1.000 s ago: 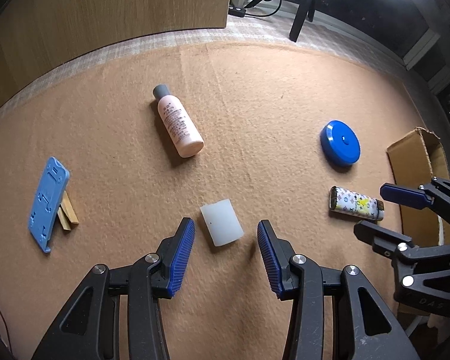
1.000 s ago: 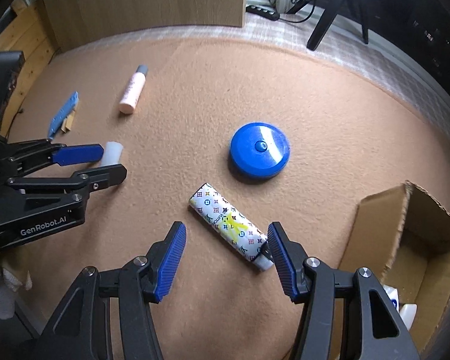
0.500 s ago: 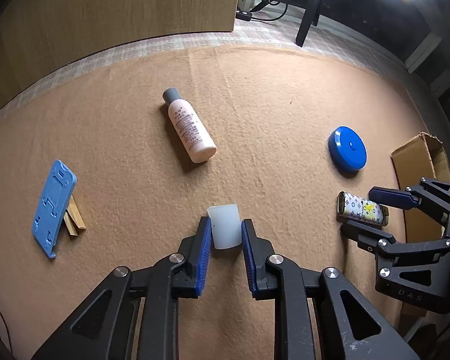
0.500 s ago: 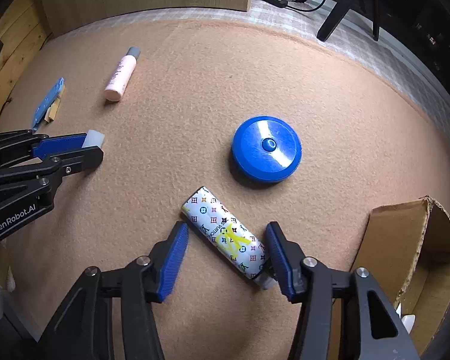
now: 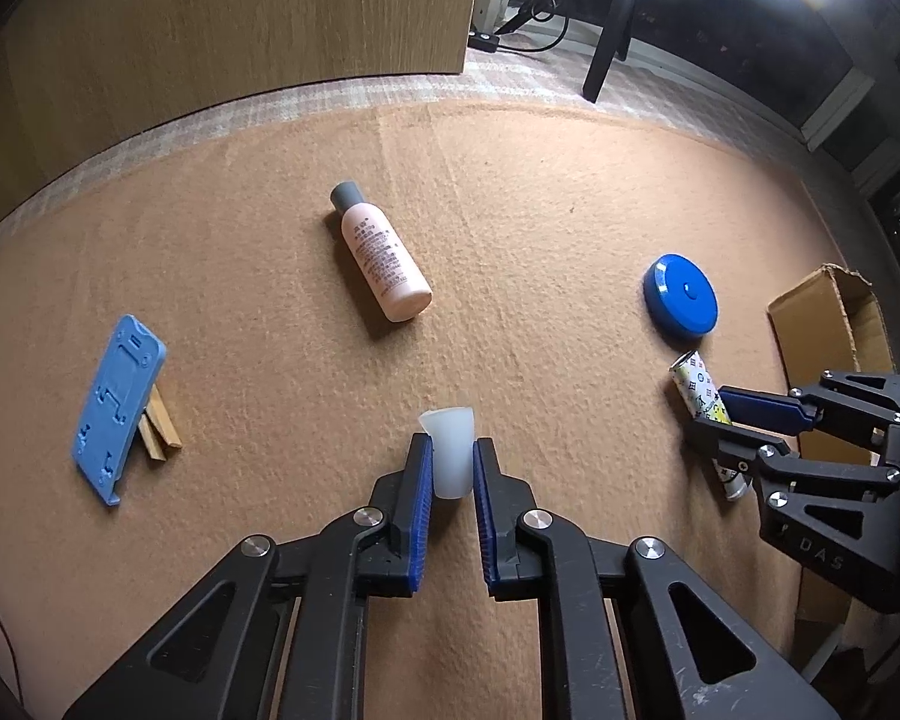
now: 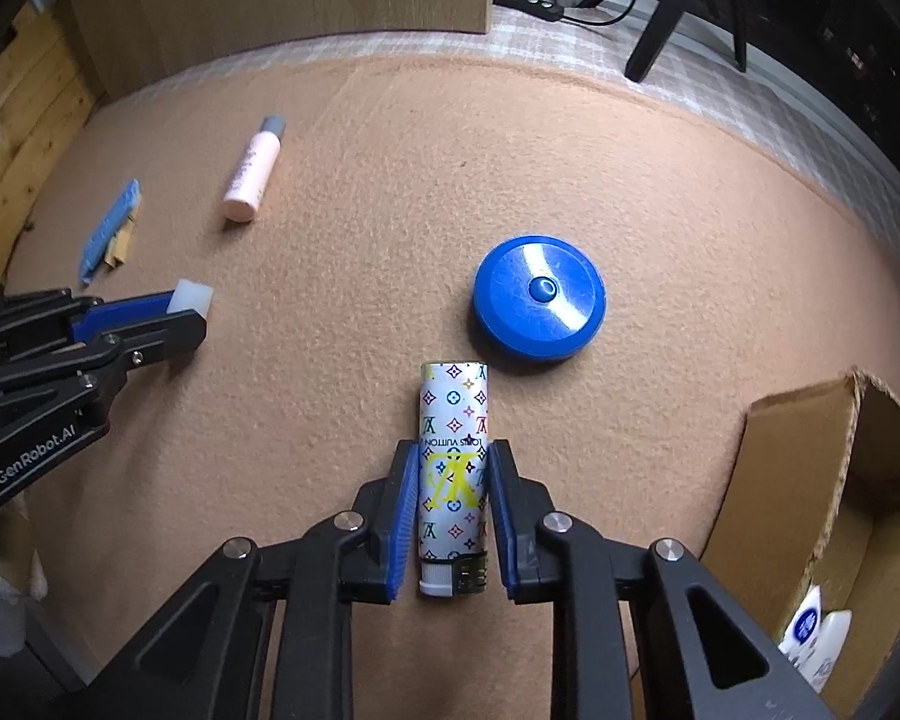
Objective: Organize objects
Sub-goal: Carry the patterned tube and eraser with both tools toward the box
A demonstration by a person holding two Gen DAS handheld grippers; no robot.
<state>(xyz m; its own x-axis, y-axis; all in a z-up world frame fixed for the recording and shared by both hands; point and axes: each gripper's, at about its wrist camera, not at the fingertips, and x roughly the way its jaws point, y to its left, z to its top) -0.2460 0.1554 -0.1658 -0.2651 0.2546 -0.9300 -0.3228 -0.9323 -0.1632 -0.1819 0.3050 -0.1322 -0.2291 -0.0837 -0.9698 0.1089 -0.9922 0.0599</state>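
1. On a tan felt mat (image 5: 510,210), two hand-held grippers pointed steeply downward, each clamped on a small item after its jaws had just been closing.
2. At the left, the left gripper (image 5: 452,468) pinched a translucent white cap (image 5: 450,450) between its blue pads, the cap's wider end sticking out past the fingertips.
3. At the right, the right gripper (image 6: 453,498) squeezed a lighter (image 6: 453,468) with a white monogram print, which lay lengthwise between the fingers, its metal head towards the camera.
4. Just beyond the lighter sat a round blue disc (image 6: 539,295), near it but not touching.
5. Farther off, a pink bottle (image 5: 378,258) with a grey cap lay on its side, well apart from both grippers.
6. By the mat's left edge, a blue plastic holder (image 5: 117,408) leaned on small wooden pieces (image 5: 159,426).
7. An open cardboard box (image 6: 810,468) stood at the right, with white containers partly visible inside.
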